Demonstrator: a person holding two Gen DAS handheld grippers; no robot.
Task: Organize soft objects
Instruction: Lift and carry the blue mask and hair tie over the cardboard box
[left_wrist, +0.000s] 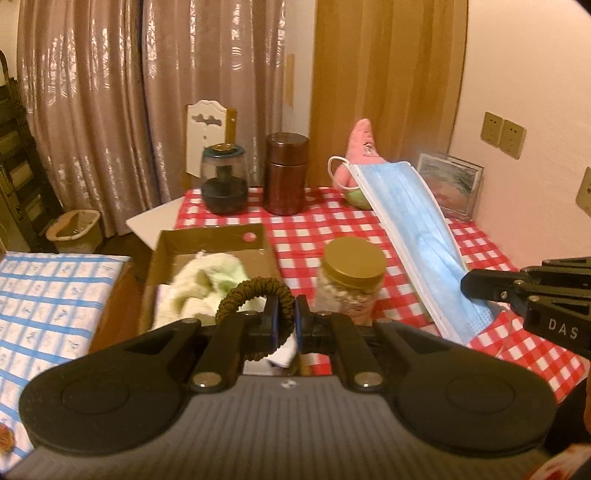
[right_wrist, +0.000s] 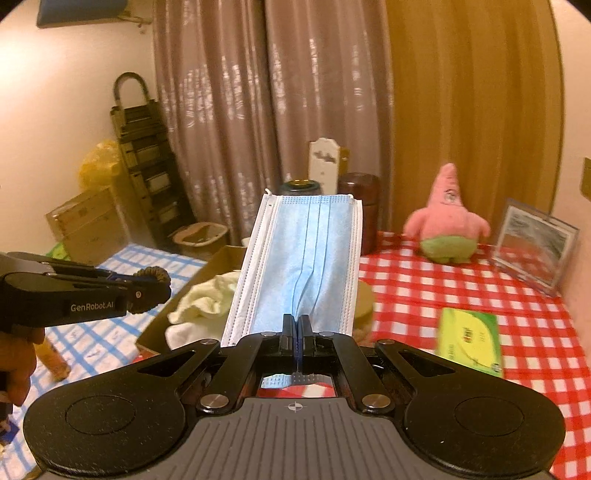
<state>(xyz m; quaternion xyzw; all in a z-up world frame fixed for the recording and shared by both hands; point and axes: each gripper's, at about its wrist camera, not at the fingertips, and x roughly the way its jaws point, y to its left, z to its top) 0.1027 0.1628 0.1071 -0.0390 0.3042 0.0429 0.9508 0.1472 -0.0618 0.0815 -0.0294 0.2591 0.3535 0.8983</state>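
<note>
Checkered tablecloth (right_wrist: 480, 280) under mask-gripping right claw (right_wrist: 296, 325)

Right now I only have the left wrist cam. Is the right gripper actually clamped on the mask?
Observer: Yes. The right gripper is shut on the mask at its lower edge, and the mask sticks up ahead of it.
Operator: Anything on the table to its right?
Observer: A flat green packet lies on the checked cloth, right of the gripper.
Operator: The pink plush behind the mask?
Observer: The plush stands upright, apart from the picture frame.
</note>
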